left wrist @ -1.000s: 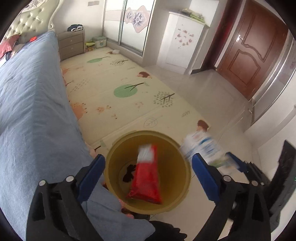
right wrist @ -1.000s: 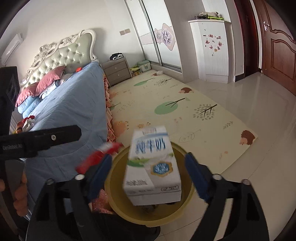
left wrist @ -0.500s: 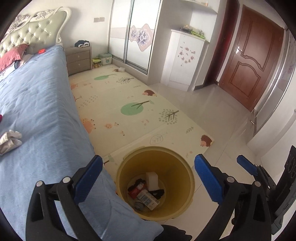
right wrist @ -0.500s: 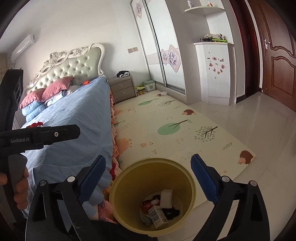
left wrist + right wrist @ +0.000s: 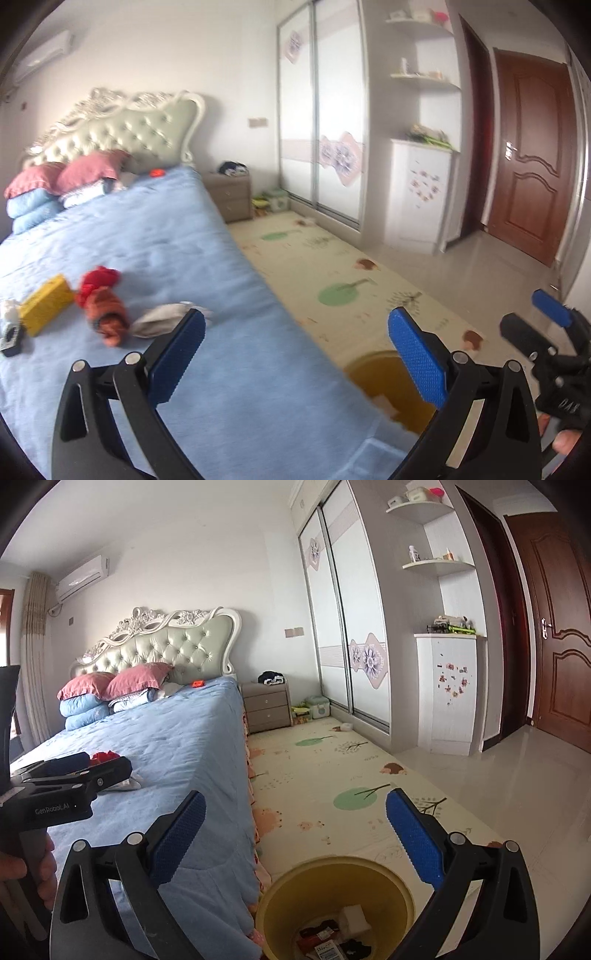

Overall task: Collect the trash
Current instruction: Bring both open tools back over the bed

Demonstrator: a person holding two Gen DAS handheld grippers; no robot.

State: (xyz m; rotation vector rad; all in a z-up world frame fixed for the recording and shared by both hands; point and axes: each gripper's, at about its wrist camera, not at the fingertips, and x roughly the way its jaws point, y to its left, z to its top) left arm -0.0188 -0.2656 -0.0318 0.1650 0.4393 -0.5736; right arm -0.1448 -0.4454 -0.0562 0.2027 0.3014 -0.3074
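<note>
My left gripper is open and empty, hovering over the blue bed. Ahead of it on the cover lie a yellow box, a red and orange crumpled wrapper and a grey crumpled scrap. The yellow bin stands on the floor at the bed's side. My right gripper is above the bin, its jaws opening with nothing between them. A white carton and several wrappers lie in the bin. The left gripper shows at the left of the right wrist view.
A patterned play mat covers the floor beside the bed. A grey bedside cabinet, a sliding wardrobe, a white cupboard and a brown door line the far side. Pillows are stacked at the headboard.
A red packet and a white milk carton dropped into the bin. Both grippers then rose and tilted up, and the left one swung left toward the bed, bringing the trash on the cover into view.
</note>
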